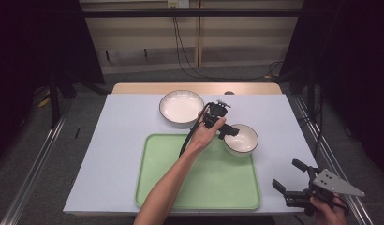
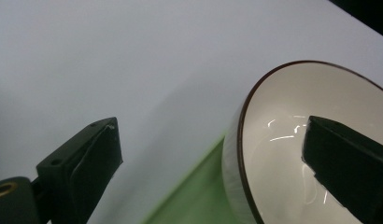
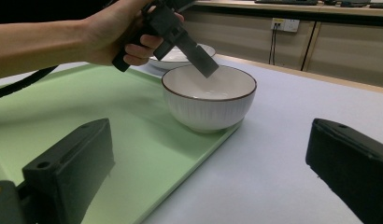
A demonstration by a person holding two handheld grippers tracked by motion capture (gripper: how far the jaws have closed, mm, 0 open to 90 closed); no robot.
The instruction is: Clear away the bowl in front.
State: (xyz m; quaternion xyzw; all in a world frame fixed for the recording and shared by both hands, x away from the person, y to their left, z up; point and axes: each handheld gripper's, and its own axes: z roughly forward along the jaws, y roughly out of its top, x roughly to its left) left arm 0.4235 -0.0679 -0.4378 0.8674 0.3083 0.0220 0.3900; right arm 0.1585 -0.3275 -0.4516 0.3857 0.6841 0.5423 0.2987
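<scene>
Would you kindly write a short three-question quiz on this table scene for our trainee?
1. True or false: the small bowl sits wholly inside the green tray.
2. Which gripper straddles the small bowl's rim? A) left gripper B) right gripper
3. How many bowls are on the table, counting the large bowl?

Key: 1. False: it rests on the tray's far right corner, hanging over the edge. 2. A, jaws open, one inside and one outside the rim. 3. Two.

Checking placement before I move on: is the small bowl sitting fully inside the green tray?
No: the small bowl sits on the corner of the green tray, overhanging its edge toward the white table.
</scene>
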